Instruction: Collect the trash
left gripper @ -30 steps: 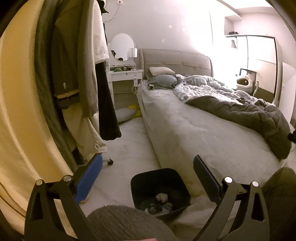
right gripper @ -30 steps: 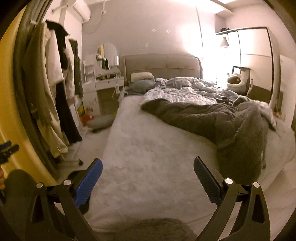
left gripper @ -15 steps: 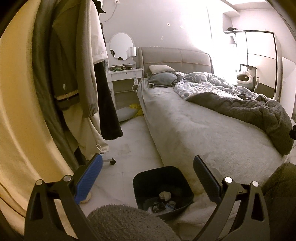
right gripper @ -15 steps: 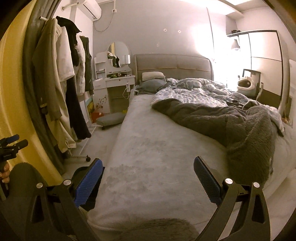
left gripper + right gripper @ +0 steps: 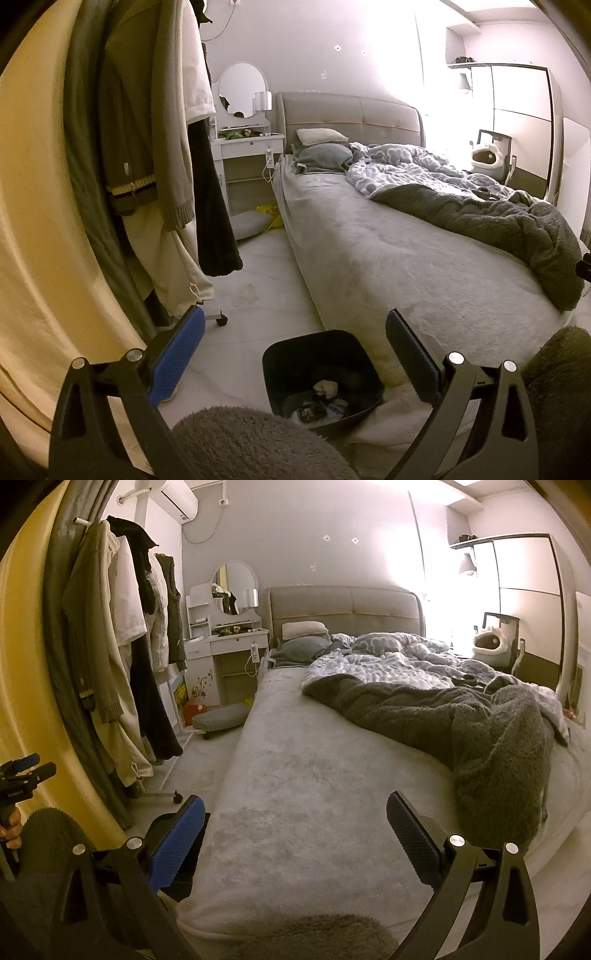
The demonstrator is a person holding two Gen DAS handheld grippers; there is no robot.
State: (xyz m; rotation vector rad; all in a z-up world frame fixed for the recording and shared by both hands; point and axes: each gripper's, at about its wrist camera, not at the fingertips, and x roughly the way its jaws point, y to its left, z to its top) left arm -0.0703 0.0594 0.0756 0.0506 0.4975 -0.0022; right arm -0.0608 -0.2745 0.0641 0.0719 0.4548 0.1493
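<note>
Your left tool (image 5: 295,354) hovers spread and empty above the black bin (image 5: 321,376) (trash inside) beside the bed (image 5: 388,258); your right tool (image 5: 295,834), also spread, has risen higher over the mattress.

Below my left gripper (image 5: 295,354), my fuzzy sleeve (image 5: 258,443) hides the bin's (image 5: 321,347) near rim; the scraps (image 5: 325,387) inside are too small to identify.
</note>
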